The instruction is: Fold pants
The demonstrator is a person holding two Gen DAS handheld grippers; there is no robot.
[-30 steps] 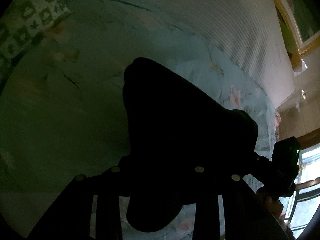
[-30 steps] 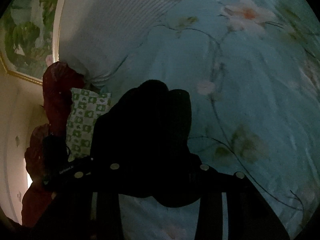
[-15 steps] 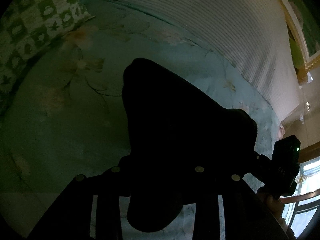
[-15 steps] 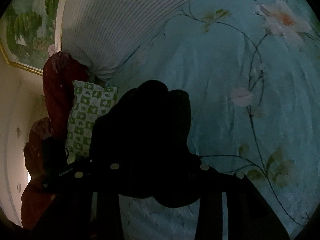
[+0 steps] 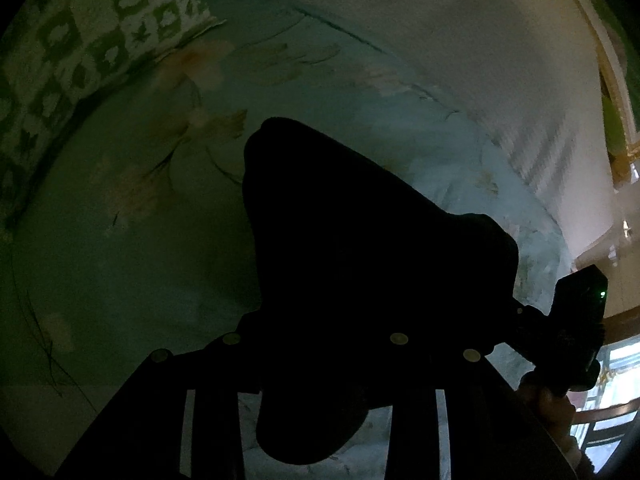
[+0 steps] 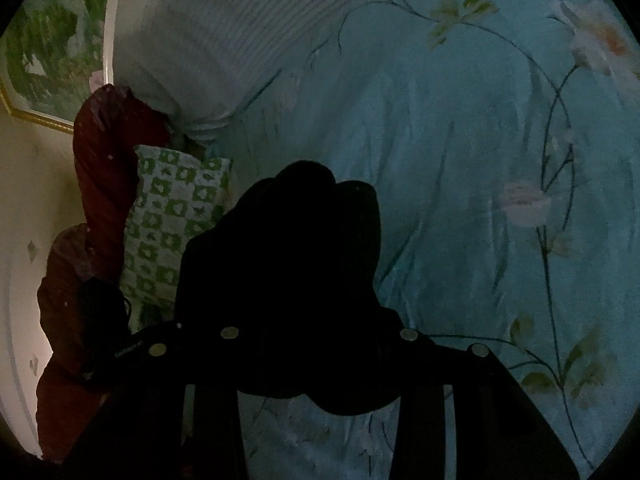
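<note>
Both wrist views are nearly filled by black pants point(image 5: 360, 248) bunched between the fingers, held up off the bed point(image 5: 132, 264), which wears a teal floral sheet. Left hand-held gripper point(image 5: 316, 360): dark cloth sits right in the gap and bulges out above and below the finger bars, so it reads as clamped on the pants. Right hand-held gripper point(image 6: 320, 356): same picture, jaws partly closed with a thick wad of the pants point(image 6: 288, 272) squeezed between them and a lobe hanging under the bars. Too dark to see the pads themselves.

Key relation, taken from the green checked pillow point(image 6: 172, 224): in the right view the pillow sits just left of the held wad, with a dark red cushion point(image 6: 104, 168) further left and the left hand-held gripper's body point(image 6: 100, 312) below it. In the left view the pillow point(image 5: 80, 40) is up left, well apart from the cloth, and the right hand-held gripper point(image 5: 576, 332) shows low right, so the left hand is on the pillow side. The grippers look set side by side, each on one end of an edge, so the pants' span should run between them; which end is waistband I cannot tell.

Judgement: mid-fold carry, cloth slung between both hands over open sheet away from the pillow; next move calls for lowering both ends together so the edge lands straight
</note>
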